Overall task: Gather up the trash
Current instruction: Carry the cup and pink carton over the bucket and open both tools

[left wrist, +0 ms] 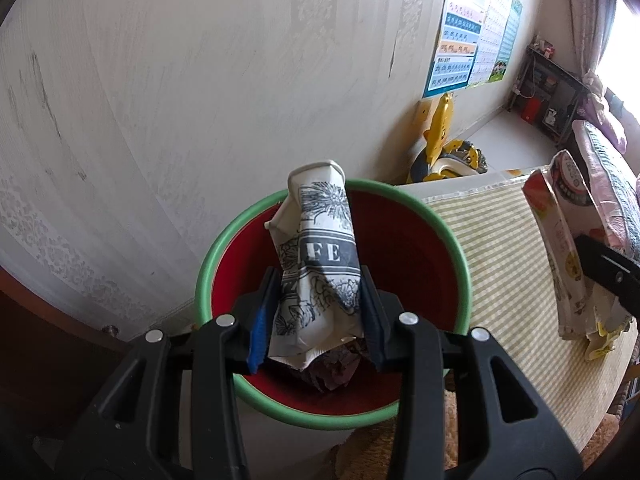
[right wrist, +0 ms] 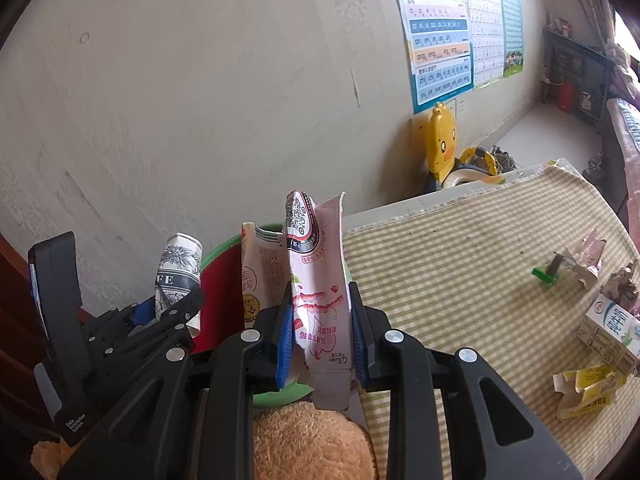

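Observation:
My left gripper [left wrist: 316,300] is shut on a crushed paper cup [left wrist: 320,248] with a black floral print, held upright over the mouth of a red bin with a green rim [left wrist: 460,248]. Crumpled dark trash [left wrist: 336,368] lies inside the bin below the cup. My right gripper [right wrist: 320,320] is shut on flattened pink-and-white cartons [right wrist: 316,272], just right of the bin [right wrist: 212,284]. In the right wrist view the left gripper [right wrist: 172,300] and its cup [right wrist: 176,268] show at the left. The right gripper's cartons [left wrist: 560,240] appear at the right edge of the left wrist view.
A green-striped mat [right wrist: 460,256] covers the table, with a green clip [right wrist: 544,272], torn wrappers, a white carton [right wrist: 612,332] and yellow packaging [right wrist: 584,388] at its right. A fuzzy tan cushion [right wrist: 308,440] sits below the gripper. A yellow duck toy [right wrist: 440,140] stands by the wall.

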A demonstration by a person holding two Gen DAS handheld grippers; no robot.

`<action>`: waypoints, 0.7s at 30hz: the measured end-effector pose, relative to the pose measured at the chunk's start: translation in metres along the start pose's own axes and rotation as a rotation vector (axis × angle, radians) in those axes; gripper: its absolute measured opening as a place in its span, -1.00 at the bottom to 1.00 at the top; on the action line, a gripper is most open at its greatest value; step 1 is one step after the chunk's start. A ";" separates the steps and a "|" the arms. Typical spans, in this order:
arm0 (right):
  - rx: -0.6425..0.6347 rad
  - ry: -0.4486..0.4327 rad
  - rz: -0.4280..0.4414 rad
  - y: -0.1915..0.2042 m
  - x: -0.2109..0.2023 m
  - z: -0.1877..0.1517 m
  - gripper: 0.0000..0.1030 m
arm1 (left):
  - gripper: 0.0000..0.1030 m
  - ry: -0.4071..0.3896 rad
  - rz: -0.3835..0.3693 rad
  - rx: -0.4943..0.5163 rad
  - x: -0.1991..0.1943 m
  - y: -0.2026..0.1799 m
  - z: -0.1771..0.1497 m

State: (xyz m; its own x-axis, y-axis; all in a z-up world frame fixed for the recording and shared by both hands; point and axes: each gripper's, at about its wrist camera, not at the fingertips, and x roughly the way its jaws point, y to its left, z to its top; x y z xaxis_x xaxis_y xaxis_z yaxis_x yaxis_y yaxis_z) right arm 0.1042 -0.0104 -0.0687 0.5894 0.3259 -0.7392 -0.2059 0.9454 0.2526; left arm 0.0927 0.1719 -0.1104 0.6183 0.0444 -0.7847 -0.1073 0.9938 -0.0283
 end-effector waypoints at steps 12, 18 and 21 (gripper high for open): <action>-0.007 0.059 0.011 0.004 0.028 -0.003 -0.53 | -0.27 0.056 -0.007 -0.032 0.023 0.011 -0.005; -0.003 0.079 0.019 0.004 0.036 -0.004 -0.51 | -0.28 0.071 -0.008 -0.037 0.031 0.012 -0.004; -0.003 0.081 0.019 0.005 0.040 -0.003 -0.51 | -0.27 0.074 -0.008 -0.046 0.033 0.014 -0.004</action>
State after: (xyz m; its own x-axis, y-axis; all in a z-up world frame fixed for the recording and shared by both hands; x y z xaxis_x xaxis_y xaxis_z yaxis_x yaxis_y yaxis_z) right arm 0.1245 0.0073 -0.0991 0.5201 0.3426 -0.7824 -0.2187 0.9389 0.2657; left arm 0.1091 0.1866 -0.1391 0.5602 0.0271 -0.8279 -0.1393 0.9883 -0.0619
